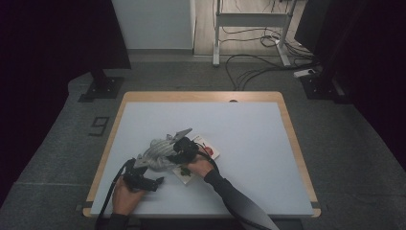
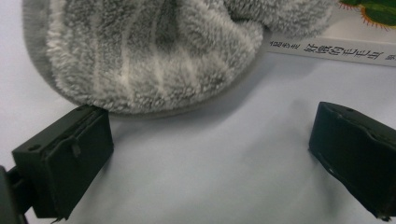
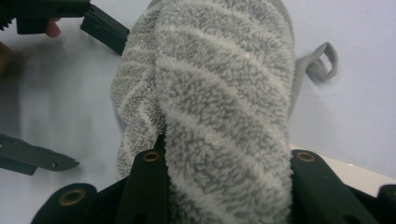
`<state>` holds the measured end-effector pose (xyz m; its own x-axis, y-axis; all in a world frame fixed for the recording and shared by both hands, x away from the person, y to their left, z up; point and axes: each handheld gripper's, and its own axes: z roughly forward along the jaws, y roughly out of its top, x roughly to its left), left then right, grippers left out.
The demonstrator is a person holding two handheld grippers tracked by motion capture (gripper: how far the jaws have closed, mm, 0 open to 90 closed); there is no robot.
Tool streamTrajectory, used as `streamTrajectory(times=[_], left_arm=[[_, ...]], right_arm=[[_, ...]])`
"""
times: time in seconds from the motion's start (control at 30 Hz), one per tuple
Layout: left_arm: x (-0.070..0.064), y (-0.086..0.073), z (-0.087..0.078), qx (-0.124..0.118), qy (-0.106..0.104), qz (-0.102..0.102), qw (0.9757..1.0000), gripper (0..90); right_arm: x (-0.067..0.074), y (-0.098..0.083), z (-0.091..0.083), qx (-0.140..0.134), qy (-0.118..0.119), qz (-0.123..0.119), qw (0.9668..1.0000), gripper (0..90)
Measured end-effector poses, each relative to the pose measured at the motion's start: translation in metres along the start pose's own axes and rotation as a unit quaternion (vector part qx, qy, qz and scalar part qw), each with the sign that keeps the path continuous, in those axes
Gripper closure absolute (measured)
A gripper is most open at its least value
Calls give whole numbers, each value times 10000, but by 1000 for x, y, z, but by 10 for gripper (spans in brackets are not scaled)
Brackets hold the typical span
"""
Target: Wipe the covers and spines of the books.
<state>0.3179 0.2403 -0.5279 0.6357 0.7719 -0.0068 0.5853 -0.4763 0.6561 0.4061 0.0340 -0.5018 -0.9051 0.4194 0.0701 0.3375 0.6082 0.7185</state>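
Observation:
A grey fluffy towel with pale stripes lies bunched on the table's left half, partly over a white picture book. My right gripper is shut on the towel, whose pile bulges between the jaws of the right gripper. A small fabric loop hangs off the towel's far side. My left gripper sits just in front of the towel, open, its jaws wide apart over bare table. In the left gripper view one jaw touches the towel's lower edge; the book's spine lies behind.
The table has a pale blue-grey top with a wooden rim. Beyond its far edge are grey carpet, loose cables and a white desk frame. A black stand is on the floor at the back left.

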Motion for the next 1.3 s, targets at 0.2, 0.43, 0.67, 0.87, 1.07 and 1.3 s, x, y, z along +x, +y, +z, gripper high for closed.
streamTrajectory(times=[0.2,0.43,0.67,0.87,1.07,1.3], left_arm=[[0,0,0,0,0,1,10000,0],[0,0,0,-6,10,5,10000,0],[0,0,0,-1,6,4,10000,0],[0,0,0,2,4,6,10000,0],[0,0,0,-2,5,3,10000,0],[0,0,0,9,3,20,10000,0]], right_arm=[[1,0,0,-14,10,-12,10000,635],[1,1,-5,-45,-65,1,10000,634],[-2,0,-17,-111,-135,-3,9998,634],[-7,-2,-31,-194,-201,19,9996,634],[-9,-2,-45,-263,-253,13,9993,634],[-15,-4,-66,-374,-341,65,9987,634]])
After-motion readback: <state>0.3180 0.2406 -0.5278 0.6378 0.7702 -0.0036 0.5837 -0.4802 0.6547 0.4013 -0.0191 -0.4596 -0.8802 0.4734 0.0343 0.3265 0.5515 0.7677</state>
